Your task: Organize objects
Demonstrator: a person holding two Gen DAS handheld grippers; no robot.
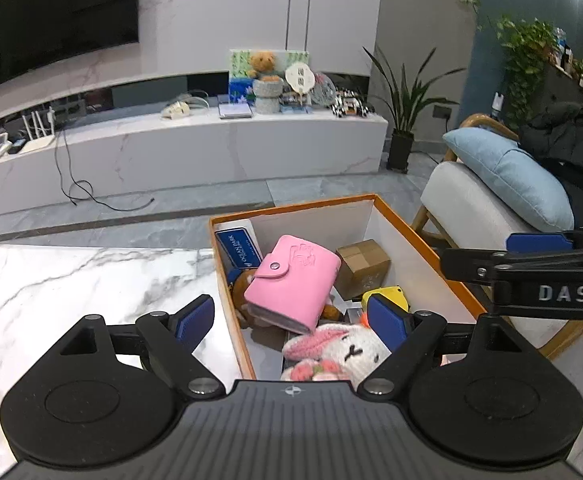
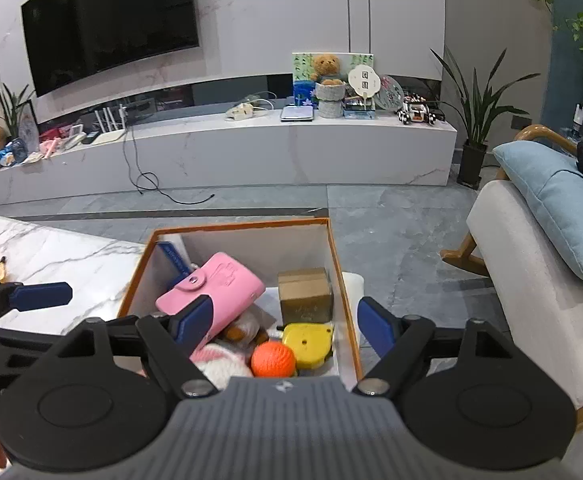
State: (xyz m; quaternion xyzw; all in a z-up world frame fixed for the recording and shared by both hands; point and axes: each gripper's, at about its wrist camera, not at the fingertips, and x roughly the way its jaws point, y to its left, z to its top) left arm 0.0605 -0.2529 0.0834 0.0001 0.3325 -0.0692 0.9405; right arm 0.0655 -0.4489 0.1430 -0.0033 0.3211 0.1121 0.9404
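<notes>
over the box [image 1: 419, 240], both grippers hang w/ jaws apart & nothing in them. left gripper [image 1: 291, 320] is above the pink wallet [image 1: 291, 284] & bunny [image 1: 343, 350]. right gripper [image 2: 281, 326] is above the orange ball [image 2: 272, 359] & yellow tape [image 2: 307, 344]. brown carton [image 2: 304, 294] sits at the back. box stands at the bench [image 1: 71, 280] edge.

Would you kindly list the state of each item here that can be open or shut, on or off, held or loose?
Orange box: lidless, holding items.
Pink wallet: snapped shut, tilted atop other things in the box.
Small cardboard box: flaps closed, upright.
Yellow tape measure: lying loose in the box.
Television: screen dark.
Left gripper: open, empty.
Right gripper: open, empty.
</notes>
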